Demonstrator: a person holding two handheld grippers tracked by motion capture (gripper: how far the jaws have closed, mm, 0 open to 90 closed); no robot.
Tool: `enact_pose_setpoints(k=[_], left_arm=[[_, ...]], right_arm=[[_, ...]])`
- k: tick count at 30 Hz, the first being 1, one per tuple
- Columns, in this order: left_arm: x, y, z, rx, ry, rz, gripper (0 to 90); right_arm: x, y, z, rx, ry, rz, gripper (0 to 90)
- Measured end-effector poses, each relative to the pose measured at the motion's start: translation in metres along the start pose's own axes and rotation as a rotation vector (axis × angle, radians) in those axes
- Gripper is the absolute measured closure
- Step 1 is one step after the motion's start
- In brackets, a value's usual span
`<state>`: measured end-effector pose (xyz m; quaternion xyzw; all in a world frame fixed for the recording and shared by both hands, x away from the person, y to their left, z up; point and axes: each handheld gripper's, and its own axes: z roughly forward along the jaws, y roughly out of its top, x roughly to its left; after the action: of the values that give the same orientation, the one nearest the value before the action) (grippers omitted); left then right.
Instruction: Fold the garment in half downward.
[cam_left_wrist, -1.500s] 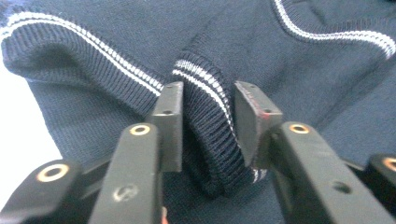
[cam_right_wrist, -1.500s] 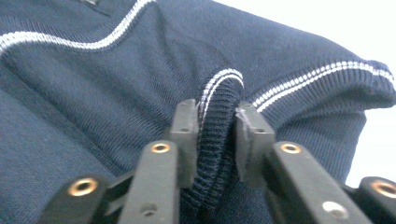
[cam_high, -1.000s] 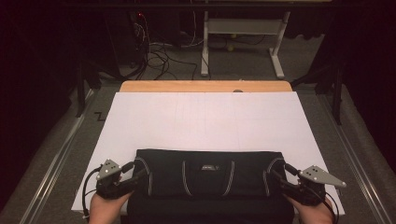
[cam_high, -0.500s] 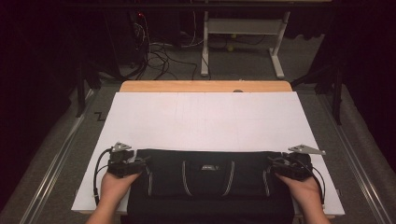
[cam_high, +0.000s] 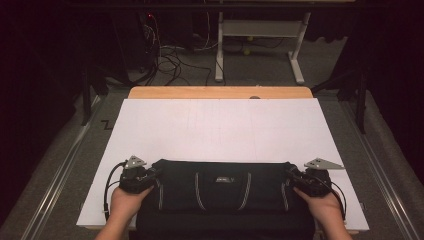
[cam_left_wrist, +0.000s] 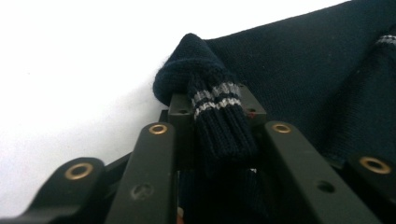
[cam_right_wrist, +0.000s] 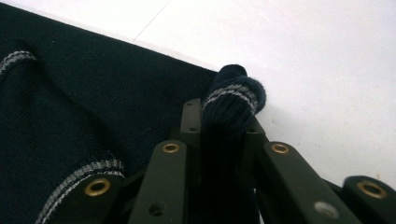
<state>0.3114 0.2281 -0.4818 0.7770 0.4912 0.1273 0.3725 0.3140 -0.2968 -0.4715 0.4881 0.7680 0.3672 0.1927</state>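
Observation:
A dark navy knitted garment (cam_high: 222, 185) with thin grey stripes lies folded near the front edge of the white sheet (cam_high: 220, 125). My left gripper (cam_high: 150, 175) is at its far left corner and my right gripper (cam_high: 292, 175) at its far right corner. In the left gripper view the jaws (cam_left_wrist: 217, 100) have just been closing and are now shut on a bunched, grey-striped ribbed edge (cam_left_wrist: 219, 126). In the right gripper view the jaws (cam_right_wrist: 224, 109) have likewise just closed on a striped fold of the knit (cam_right_wrist: 233, 95). A hand holds each gripper from the near side.
The white sheet covers a wooden table whose far edge (cam_high: 220, 92) shows bare. Beyond it stand a white desk frame (cam_high: 260, 35) and tangled cables (cam_high: 170, 55) on the floor. Metal rails (cam_high: 60, 170) run along the left side.
Both grippers slid from the garment's side edges to its far corners, and their jaws went from open to clamped on the knit.

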Motion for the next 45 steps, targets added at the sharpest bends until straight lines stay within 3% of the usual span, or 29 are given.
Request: enact_pose_setpoints(k=[4, 9, 12, 18, 24, 28, 34, 37, 43, 45], left_arm=[[0.0, 0.001, -0.005, -0.055, 0.006, 0.021, 72.0], [-0.001, 0.017, -0.014, -0.122, 0.043, 0.072, 73.1], [0.001, 0.031, -0.013, -0.15, 0.057, 0.058, 73.3], [0.011, 0.065, -0.006, -0.144, 0.098, 0.049, 73.3], [0.018, 0.099, -0.003, -0.155, 0.142, 0.045, 73.3], [0.022, 0.114, -0.001, -0.166, 0.147, 0.021, 73.2], [0.03, 0.118, 0.006, -0.17, 0.136, -0.041, 73.0], [0.028, 0.116, 0.011, -0.158, 0.155, -0.024, 72.9], [0.032, 0.11, 0.025, -0.145, 0.128, -0.078, 71.7], [0.033, 0.108, 0.03, -0.142, 0.136, -0.086, 71.4]], right_arm=[[0.001, -0.001, -0.003, -0.027, -0.019, -0.025, 79.4], [-0.002, 0.006, -0.005, -0.057, -0.052, -0.043, 79.7], [-0.006, 0.016, -0.005, -0.088, -0.075, -0.036, 79.8], [-0.01, 0.047, 0.0, -0.142, -0.124, -0.063, 79.9], [-0.015, 0.076, 0.01, -0.154, -0.165, -0.08, 79.8], [-0.02, 0.09, 0.014, -0.15, -0.177, -0.088, 79.8], [-0.026, 0.109, 0.018, -0.178, -0.205, -0.101, 79.8], [-0.026, 0.116, 0.023, -0.182, -0.215, -0.123, 79.7], [-0.027, 0.112, 0.043, -0.122, -0.217, -0.103, 78.7], [-0.028, 0.109, 0.047, -0.108, -0.225, -0.094, 78.5]])
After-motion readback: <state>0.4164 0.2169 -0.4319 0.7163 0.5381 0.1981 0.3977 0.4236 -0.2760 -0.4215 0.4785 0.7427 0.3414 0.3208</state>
